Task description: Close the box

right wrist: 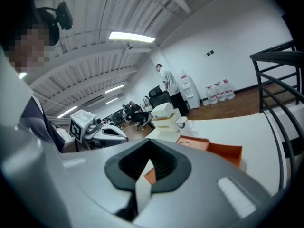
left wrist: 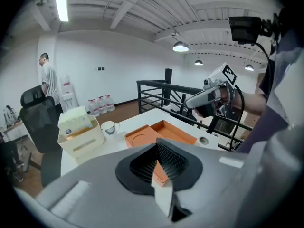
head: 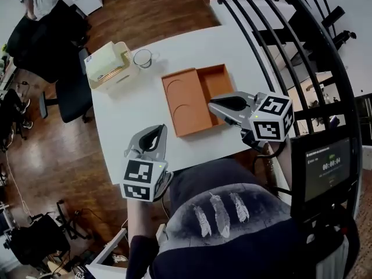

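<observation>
Box (head: 195, 95) lies open and flat on the desk (head: 139, 103), its long side running left to right. The right hand-held gripper (head: 213, 104), jaws together and empty, is by the near right edge. The left hand-held gripper (head: 158, 130), also closed and empty, is farther off.

Bright ceiling strip light (left wrist: 61, 1) glares; fisheye edges darken
</observation>
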Available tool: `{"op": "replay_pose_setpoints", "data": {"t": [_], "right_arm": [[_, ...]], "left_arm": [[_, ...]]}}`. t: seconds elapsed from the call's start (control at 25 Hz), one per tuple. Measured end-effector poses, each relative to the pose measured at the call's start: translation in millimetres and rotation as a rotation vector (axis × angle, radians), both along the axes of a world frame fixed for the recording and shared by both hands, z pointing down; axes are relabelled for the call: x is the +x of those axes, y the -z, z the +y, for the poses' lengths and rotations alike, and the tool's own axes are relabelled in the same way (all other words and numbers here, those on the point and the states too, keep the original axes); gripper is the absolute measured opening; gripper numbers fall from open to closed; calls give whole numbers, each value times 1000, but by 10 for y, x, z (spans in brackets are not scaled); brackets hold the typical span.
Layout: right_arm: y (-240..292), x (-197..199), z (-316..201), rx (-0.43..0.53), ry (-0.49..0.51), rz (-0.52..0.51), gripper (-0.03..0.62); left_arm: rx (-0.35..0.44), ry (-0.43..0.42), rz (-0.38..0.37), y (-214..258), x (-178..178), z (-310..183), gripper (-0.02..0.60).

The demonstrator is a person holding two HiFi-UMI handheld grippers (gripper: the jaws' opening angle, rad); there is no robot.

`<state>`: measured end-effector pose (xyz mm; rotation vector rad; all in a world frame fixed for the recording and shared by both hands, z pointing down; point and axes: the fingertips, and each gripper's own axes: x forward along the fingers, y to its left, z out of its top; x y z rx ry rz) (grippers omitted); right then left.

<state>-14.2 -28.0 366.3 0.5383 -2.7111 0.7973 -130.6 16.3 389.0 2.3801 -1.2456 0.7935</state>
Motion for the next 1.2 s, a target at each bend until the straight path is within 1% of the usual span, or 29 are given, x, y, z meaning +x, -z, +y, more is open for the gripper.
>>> {"op": "replay_pose_setpoints", "data": {"t": [0.08,0.16,0.28,0.44,0.52,0.56,0.68,0.8,1.08,1.16,1.2], "right_arm": [[-70,227,-42,2,46,21,5],[-135,381,-87,12,84,50,5],[-195,504,-118,65,174,125,5],[-366,703,-192,167,289,292,5],[-506,759,-290,224,328,387,5],[-594,782,-333,256,351,439,5],[-954,914,-463,338,424,613,5],[-1368,1177,-593,356,469,770,5],[-2104,1744,-874,339,564,1019,5],[-2295,1843,-924,328,572,1063,5],[-2367,1850,-926,315,576,1067,5]], "left_arm": [[-14,19,8,-37,185,-21,15],[-12,44,-17,-86,239,-66,15],[-16,51,-135,-204,162,-140,15],[-48,36,-297,-405,-34,-265,15],[-75,39,-355,-537,-168,-341,15],[-95,40,-370,-611,-218,-366,15],[-151,26,-390,-822,-245,-422,14],[-179,-14,-391,-1022,-94,-489,14],[-223,-100,-396,-1260,282,-631,14],[-241,-118,-402,-1362,327,-657,14],[-251,-126,-406,-1414,336,-666,14]]}}
